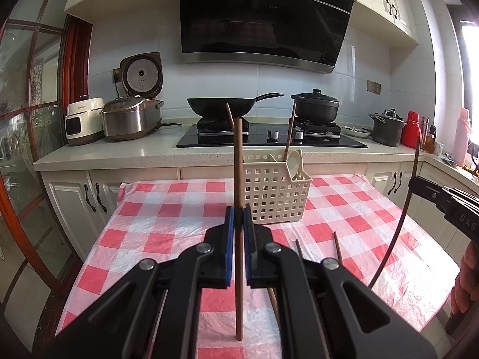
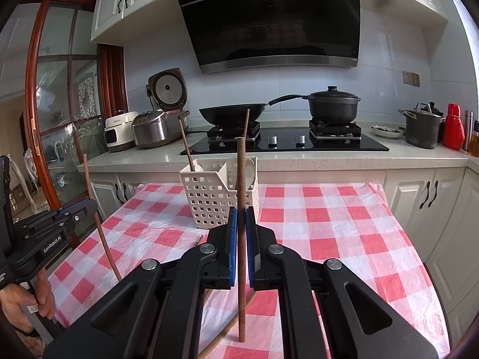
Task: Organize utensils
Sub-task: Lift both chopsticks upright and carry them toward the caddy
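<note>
The kitchen had white cabinets, a tiled wall and a black range hood (image 1: 266, 18) over a pale counter (image 1: 119, 149); in front stood a table under a red-and-white checked cloth (image 1: 167, 209).

Along the counter, left to right, were one small white appliance (image 1: 83, 121), one steel rice cooker (image 1: 130, 116) with its lid up, one black wok (image 1: 221, 106) and one lidded black pot (image 1: 315, 106) on the hob, one grey stockpot (image 1: 387, 128), and one red flask (image 1: 411, 130).

On the cloth near the counter stood one cream slotted basket (image 1: 275, 197). In the left wrist view it held two chopsticks, one leaning out at its left end (image 1: 230, 116) and one at its right (image 1: 289, 131), plus one cream spoon (image 1: 293, 160) in the right-hand compartment.

The left gripper (image 1: 238, 224) was clamped on one brown chopstick (image 1: 238, 161), held upright between its blue pads, just in front of the basket. Two more loose chopsticks (image 1: 337, 246) lay on the cloth just right of that gripper, partly hidden by its arms.

The right gripper (image 2: 242, 224) was likewise closed on one brown chopstick of its own (image 2: 241, 173), upright before the basket. From the right wrist view, the person's left hand (image 2: 21, 302) showed at the lower left edge, gripping the other tool's handle.
</note>
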`<state>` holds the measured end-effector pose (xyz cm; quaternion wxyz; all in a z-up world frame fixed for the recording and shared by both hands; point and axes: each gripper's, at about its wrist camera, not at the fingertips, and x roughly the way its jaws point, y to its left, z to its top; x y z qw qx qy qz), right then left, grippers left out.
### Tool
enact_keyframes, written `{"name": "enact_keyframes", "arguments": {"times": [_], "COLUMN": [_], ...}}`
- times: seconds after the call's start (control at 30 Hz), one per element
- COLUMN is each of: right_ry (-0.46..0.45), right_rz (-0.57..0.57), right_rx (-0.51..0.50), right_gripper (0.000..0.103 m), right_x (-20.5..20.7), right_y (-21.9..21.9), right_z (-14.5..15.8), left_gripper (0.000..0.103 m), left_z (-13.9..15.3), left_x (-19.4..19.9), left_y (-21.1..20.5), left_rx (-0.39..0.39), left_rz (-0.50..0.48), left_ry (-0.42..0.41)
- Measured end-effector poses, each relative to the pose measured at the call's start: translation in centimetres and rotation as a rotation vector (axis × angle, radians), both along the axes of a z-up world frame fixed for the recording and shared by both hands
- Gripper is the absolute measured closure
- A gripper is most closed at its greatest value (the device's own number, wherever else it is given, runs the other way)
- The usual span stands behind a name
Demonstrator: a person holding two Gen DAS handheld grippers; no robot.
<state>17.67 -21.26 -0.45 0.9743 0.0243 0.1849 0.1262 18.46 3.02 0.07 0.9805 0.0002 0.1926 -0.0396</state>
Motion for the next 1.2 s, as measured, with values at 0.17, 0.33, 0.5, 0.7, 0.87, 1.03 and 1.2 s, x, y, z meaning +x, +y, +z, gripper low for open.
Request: {"name": "enact_keyframes", "arguments": {"times": [0.17,0.33,0.5,0.7,0.87,1.03,1.2], "right_ry": [-0.004,-0.004,-0.004,-0.005,-0.002,-0.001,-0.002], "right_rz": [-0.008,-0.013,-0.012,-0.007,-0.004,-0.005,-0.006], "right_rx": [0.003,0.007,0.008,0.008,0.013,0.012,0.009], "right_gripper": [0.097,0.097,0.097,0.097,0.097,0.097,0.097], "right_x": [-0.11,0.06,0.14,0.19,0.19,0.24,0.25], "right_y": [-0.04,-0.14,0.02,0.17,0.12,0.05,0.01], "right_z": [0.04,-0.06,-0.13,-0.11,-0.09,-0.09,-0.16], "left_gripper": [0.097,0.097,0.097,0.097,0.097,0.097,0.097], "left_z": [0.18,0.13,0.08,0.12,0.09,0.04,-0.18], "left_x": [-0.14,-0.09,0.01,0.14,0.19,0.50,0.57], "left_y": [-0.04,-0.06,-0.02,-0.01,-0.16,-0.20,-0.09], "left_rx": [-0.001,0.000,-0.003,-0.007,-0.006,-0.010,-0.012], "left_rz": [-0.001,0.002,0.003,0.000,-0.001,0.002,0.005], "left_ry": [-0.006,-0.005,-0.003,0.002,0.003,0.009,0.013]}}
